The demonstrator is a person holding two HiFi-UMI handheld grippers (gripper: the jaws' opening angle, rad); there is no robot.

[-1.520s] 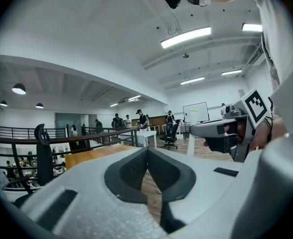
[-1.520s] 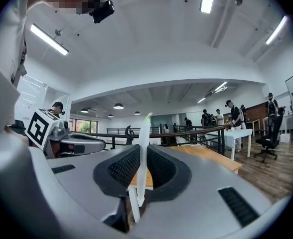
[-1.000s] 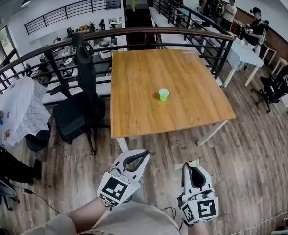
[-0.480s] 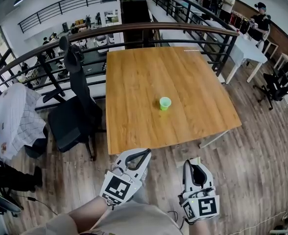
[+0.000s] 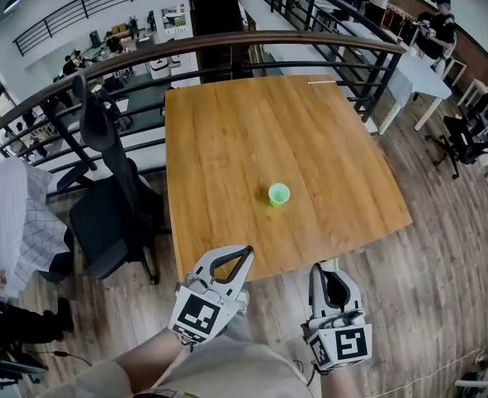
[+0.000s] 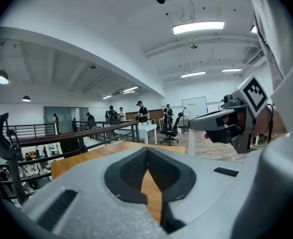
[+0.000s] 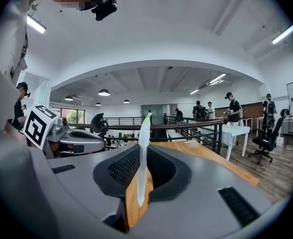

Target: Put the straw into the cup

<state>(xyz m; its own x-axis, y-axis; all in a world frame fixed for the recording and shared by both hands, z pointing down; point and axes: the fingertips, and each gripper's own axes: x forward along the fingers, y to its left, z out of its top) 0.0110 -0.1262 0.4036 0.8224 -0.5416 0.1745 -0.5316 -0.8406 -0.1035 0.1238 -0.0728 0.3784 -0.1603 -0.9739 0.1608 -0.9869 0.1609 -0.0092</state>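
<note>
Status: the task is at the approach stage, and insertion has not begun. My right gripper (image 5: 321, 270) is clamped on the straw (image 7: 143, 158), which stands upright between the pads with its upper end rising above the jaw tips. My left gripper (image 5: 243, 256) has its jaws together at the tips with nothing between them. The green cup (image 5: 279, 193) stands upright and open on the wooden table (image 5: 244, 123), toward the near half of the top and right of centre. No straw is in it. Both grippers hang off the near edge of the table, so the cup lies well apart from the straw, farther out and slightly left of my right gripper. Remaining steps, as I judge them: carry the straw over the cup mouth, lower it in, release.
</note>
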